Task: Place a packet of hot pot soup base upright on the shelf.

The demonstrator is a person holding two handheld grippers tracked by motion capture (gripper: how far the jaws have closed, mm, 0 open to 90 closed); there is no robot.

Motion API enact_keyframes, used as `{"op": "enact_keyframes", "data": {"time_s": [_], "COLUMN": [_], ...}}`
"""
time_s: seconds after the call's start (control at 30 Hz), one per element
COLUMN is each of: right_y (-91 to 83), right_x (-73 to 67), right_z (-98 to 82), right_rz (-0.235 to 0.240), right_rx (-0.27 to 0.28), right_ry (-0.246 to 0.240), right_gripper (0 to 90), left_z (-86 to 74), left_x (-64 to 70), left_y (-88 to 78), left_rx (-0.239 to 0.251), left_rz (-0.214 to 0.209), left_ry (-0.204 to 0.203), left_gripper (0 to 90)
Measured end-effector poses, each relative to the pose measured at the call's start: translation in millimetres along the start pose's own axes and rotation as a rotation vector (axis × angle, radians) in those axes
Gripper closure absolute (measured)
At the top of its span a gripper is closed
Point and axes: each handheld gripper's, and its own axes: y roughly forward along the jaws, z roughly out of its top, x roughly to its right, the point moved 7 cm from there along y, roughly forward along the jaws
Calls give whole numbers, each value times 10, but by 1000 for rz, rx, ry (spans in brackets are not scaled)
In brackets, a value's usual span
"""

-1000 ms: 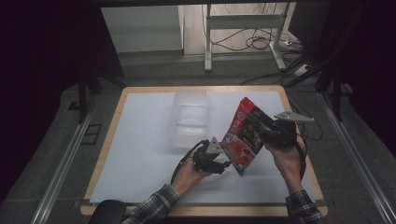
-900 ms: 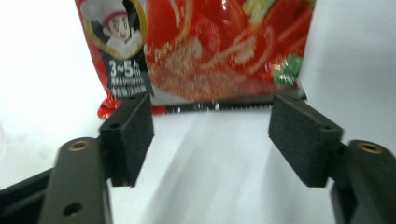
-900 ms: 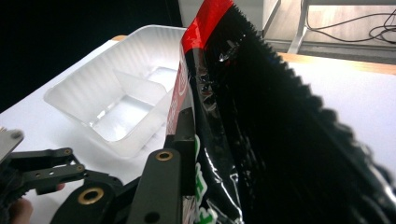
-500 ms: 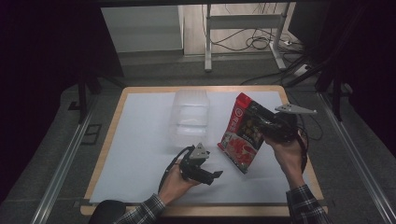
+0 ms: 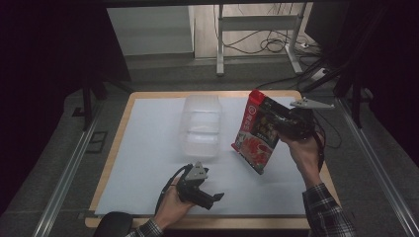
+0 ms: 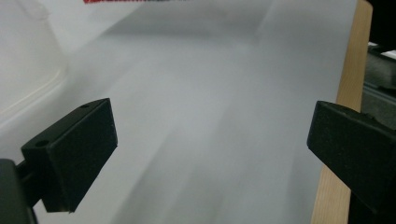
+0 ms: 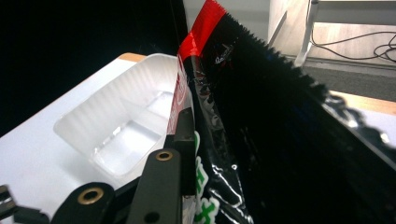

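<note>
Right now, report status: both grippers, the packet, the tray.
Left gripper open, jaws just widened, nothing between them. Right gripper shut on snack packet, held off the mat. Clear tray empty, path unobstructed.

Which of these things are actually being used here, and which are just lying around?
In use:
- red and black snack bag, clamped in the right gripper and held above the table
- clear plastic tray, empty, beside the bag
- left gripper, jaws open, nothing between them

Just there:
- white mat
- cables on the floor behind the table

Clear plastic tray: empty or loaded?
Empty. The clear plastic tray shows bare ribbed walls and floor in the right gripper view; the snack bag hangs beside it.
</note>
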Motion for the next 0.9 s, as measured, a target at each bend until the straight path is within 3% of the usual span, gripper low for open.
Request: {"op": "enact_keyframes", "data": {"time_s": [0.33,0.9], "right_y": [130,493], "right_x": [56,12], "right_z": [257,679], "right_rz": [15,55], "right_rx": [24,49], "right_ry": [-3,5], "right_gripper": [720,718], "left_z": [-214,-256], "left_x": [-74,-96], "left_y": [-183,-197], "left_rx": [-9,-16], "left_rz": [54,71], "left_ry": [0,12], "left_gripper": [0,0]}}
